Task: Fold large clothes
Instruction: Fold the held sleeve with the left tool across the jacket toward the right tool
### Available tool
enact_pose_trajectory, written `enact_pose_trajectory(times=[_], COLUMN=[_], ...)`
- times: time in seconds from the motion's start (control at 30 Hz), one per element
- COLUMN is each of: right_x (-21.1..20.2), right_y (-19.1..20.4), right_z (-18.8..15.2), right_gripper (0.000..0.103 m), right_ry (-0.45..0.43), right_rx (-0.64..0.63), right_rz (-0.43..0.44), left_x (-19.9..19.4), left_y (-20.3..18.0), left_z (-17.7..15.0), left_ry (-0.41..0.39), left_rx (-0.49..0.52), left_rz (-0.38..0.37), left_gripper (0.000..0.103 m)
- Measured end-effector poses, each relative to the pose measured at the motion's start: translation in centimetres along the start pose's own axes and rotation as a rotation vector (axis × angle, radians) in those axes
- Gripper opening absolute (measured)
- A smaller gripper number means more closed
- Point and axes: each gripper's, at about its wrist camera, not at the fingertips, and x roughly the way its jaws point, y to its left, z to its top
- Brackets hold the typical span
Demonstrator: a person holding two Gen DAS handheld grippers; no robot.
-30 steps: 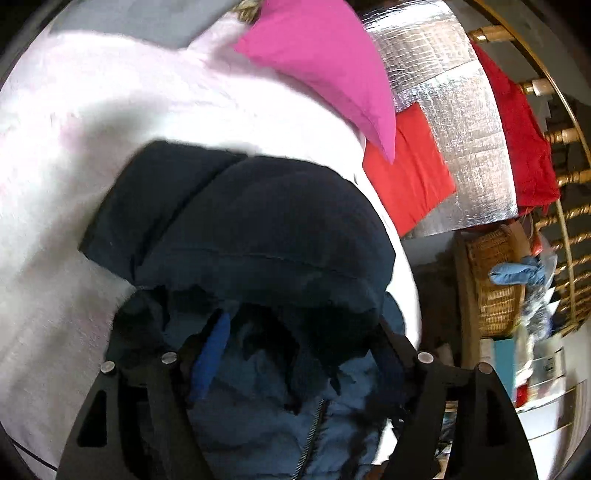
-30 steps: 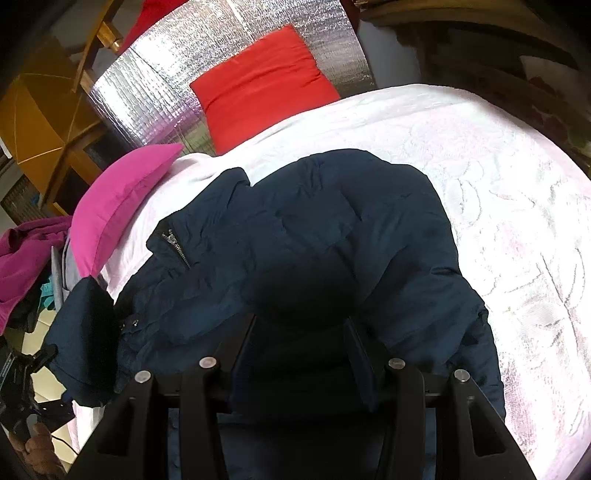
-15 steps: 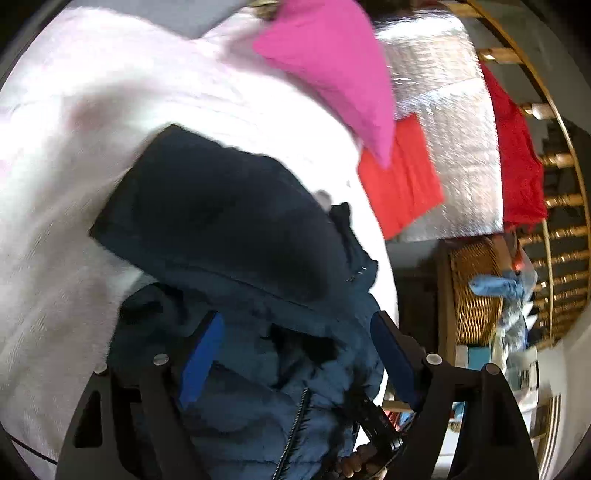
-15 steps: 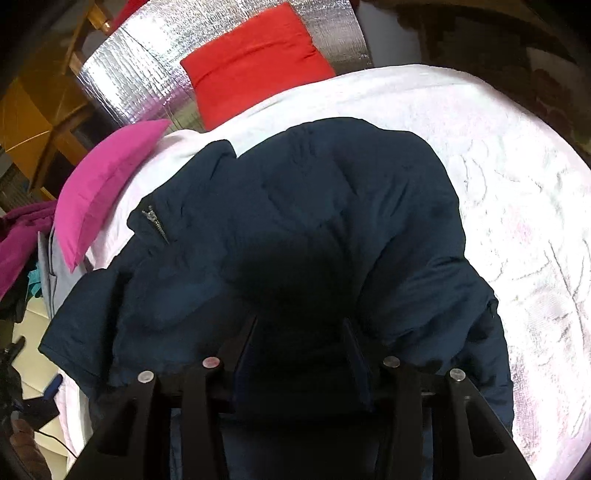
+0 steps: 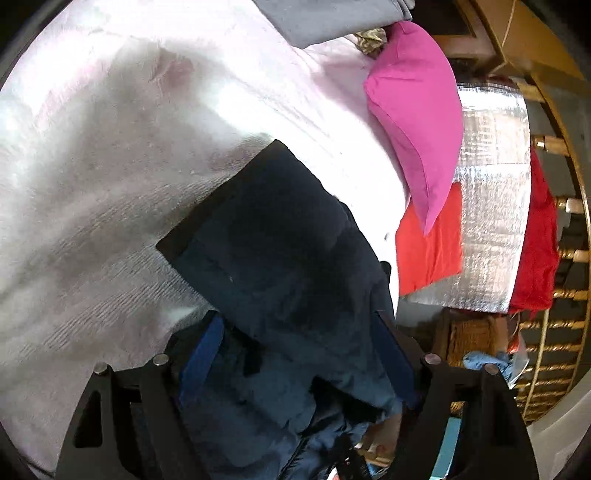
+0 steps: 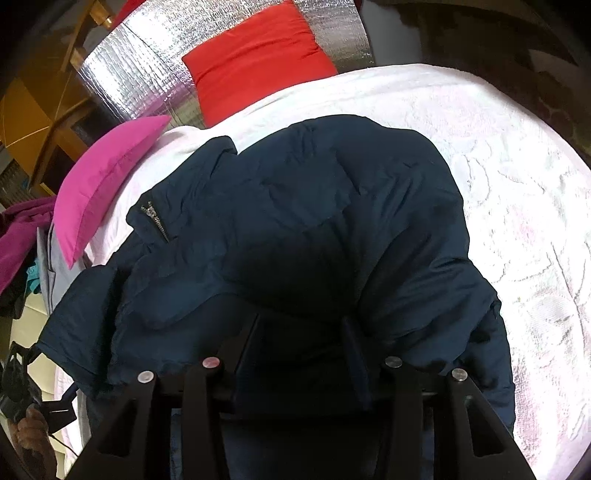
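A dark navy padded jacket (image 6: 314, 229) lies bunched on a white textured bedspread (image 6: 517, 177). Its zipper pull (image 6: 153, 219) shows near the collar on the left. In the left wrist view a sleeve of the jacket (image 5: 280, 251) stretches out over the bedspread (image 5: 92, 184). My left gripper (image 5: 299, 354) has its blue-padded fingers (image 5: 201, 354) spread wide, with jacket fabric lying between them. My right gripper (image 6: 299, 332) is also spread, its fingers pressed into the jacket's near edge. Whether either one pinches fabric is hidden by the folds.
A pink pillow (image 6: 99, 184) and a red pillow (image 6: 258, 59) lie at the bed's far side against a silver foil panel (image 6: 140, 85). The pink pillow also shows in the left wrist view (image 5: 417, 110), with a wicker basket (image 5: 472, 339) beyond the bed edge and a grey cloth (image 5: 332, 18).
The left gripper swung the sleeve out across the bedspread, and the sleeve now lies longer and flatter. The right gripper pushed a little further onto the jacket body.
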Motion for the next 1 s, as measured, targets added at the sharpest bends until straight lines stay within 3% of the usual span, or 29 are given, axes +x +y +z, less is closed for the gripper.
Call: enact_pose_trajectory(times=[0.07, 0.13, 0.2, 0.3, 0.43, 0.63, 0.8, 1.0], right_x=[0.0, 0.0, 0.0, 0.0, -0.4, -2.0, -3.0, -3.2], right_y=[0.0, 0.0, 0.0, 0.0, -0.6, -0.9, -1.4, -2.3], right_z=[0.0, 0.0, -0.1, 0.0, 0.2, 0.3, 0.5, 0.6], right_gripper=[0.049, 0.049, 0.049, 0.049, 0.049, 0.049, 0.049, 0.049], right_ry=[-0.001, -0.001, -0.001, -0.003, -0.014, -0.08, -0.105, -0.097], right_rx=[0.0, -0.002, -0.005, 0.002, 0.058, 0.069, 0.094, 0.132], right_rz=[0.0, -0.001, -0.003, 0.001, 0.04, 0.046, 0.073, 0.099], left_x=[0.2, 0.3, 0.5, -0.3, -2.9, -4.5, -1.1, 5.4], left_y=[0.1, 0.2, 0.1, -1.1, -5.7, -14.3, -17.6, -17.5], left_z=[0.3, 0.7, 0.9, 0.9, -1.0, -9.1, -15.0, -19.7], left_ry=[-0.037, -0.066, -0.092, -0.146, -0.257, -0.352, -0.251, -0.031], left_rx=[-0.005, 0.003, 0.014, 0.072, 0.32, 0.786, 1.009, 1.119], left_rz=[-0.011, -0.011, 0.0, -0.011, -0.051, -0.116, -0.131, -0.051], left_gripper=[0.076, 0.061, 0.035, 0.016, 0.013, 0.013, 0.013, 0.013])
